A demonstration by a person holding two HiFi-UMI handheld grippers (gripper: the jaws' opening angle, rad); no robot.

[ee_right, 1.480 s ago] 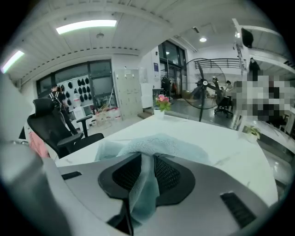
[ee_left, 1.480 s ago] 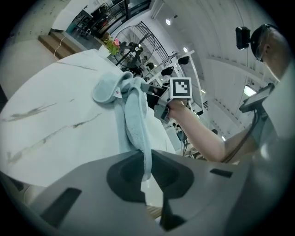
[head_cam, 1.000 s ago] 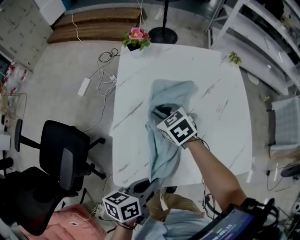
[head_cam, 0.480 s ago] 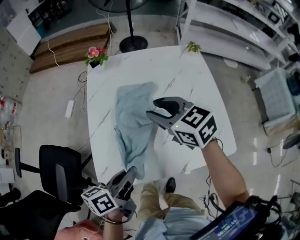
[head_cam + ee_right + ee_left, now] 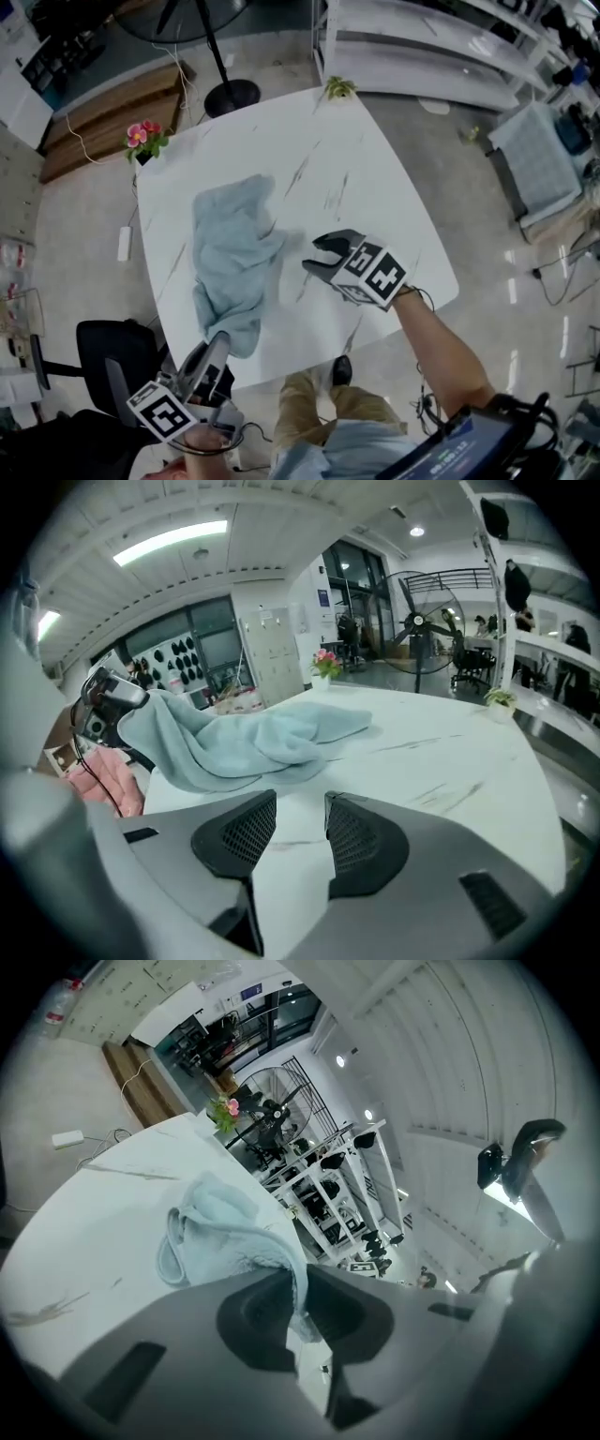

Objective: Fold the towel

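Observation:
A light blue towel (image 5: pixel 230 258) lies crumpled on the left half of the white marble table (image 5: pixel 375 187). My left gripper (image 5: pixel 217 343) is at the table's near edge, shut on the towel's near corner, which hangs pinched between its jaws in the left gripper view (image 5: pixel 298 1283). The towel (image 5: pixel 220 1227) runs away from there across the table. My right gripper (image 5: pixel 313 255) hovers over bare tabletop just right of the towel, its jaws opening with nothing between them (image 5: pixel 300 808). In the right gripper view the towel (image 5: pixel 253 738) lies ahead to the left.
A pink flower pot (image 5: pixel 142 139) stands at the table's far left corner and a small green plant (image 5: pixel 337 88) at the far corner. A fan base (image 5: pixel 232 94), a black office chair (image 5: pixel 112 361) and white shelving (image 5: pixel 441 47) surround the table.
My right gripper has let go of the towel, opened and moved off it to the right. My left gripper has risen a little with the towel's corner still held.

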